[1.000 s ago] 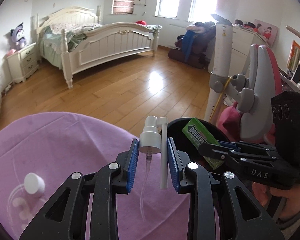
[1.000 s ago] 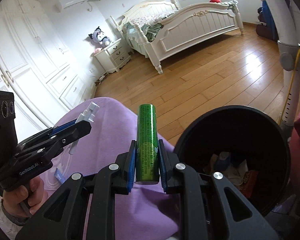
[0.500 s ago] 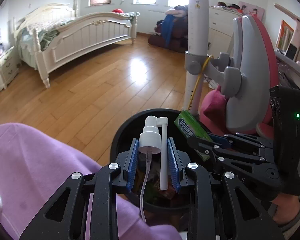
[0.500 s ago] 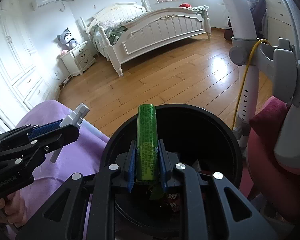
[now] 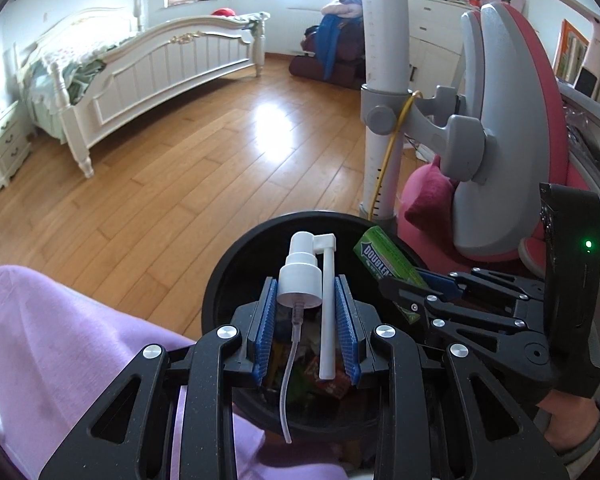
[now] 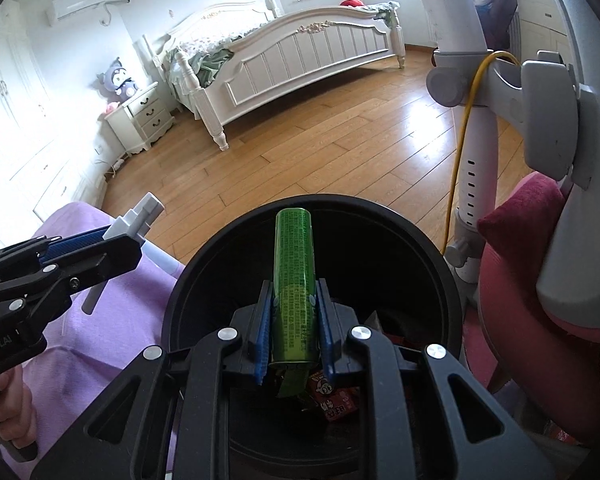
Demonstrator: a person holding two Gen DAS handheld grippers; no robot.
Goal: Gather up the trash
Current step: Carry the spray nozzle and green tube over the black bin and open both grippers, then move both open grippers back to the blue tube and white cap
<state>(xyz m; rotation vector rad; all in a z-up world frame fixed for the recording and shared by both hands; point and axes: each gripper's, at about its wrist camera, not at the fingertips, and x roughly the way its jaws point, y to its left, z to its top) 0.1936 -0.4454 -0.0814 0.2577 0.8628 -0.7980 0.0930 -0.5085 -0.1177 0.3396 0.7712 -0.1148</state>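
My left gripper [image 5: 305, 312] is shut on a white spray pump head [image 5: 300, 276] with its long nozzle and a thin dip tube hanging down. It hangs over the open black trash bin [image 5: 220, 280]. My right gripper [image 6: 293, 320] is shut on a green gum pack [image 6: 294, 280], held upright above the same bin [image 6: 432, 280]. In the left wrist view the right gripper [image 5: 404, 292] comes in from the right with the green pack [image 5: 384, 256]. In the right wrist view the left gripper [image 6: 100, 248] enters from the left with the pump head [image 6: 140, 216]. Wrappers lie at the bin's bottom.
A purple cloth [image 5: 60, 340] covers the surface left of the bin. A pink and grey chair [image 5: 508, 140] and a grey pole [image 5: 384, 80] with a yellow cable stand right behind the bin. Wooden floor stretches to a white bed [image 5: 148, 64].
Both grippers have moved from above the purple cloth to over the bin and dipped lower, each keeping its item. The bin now fills the lower middle of both views.
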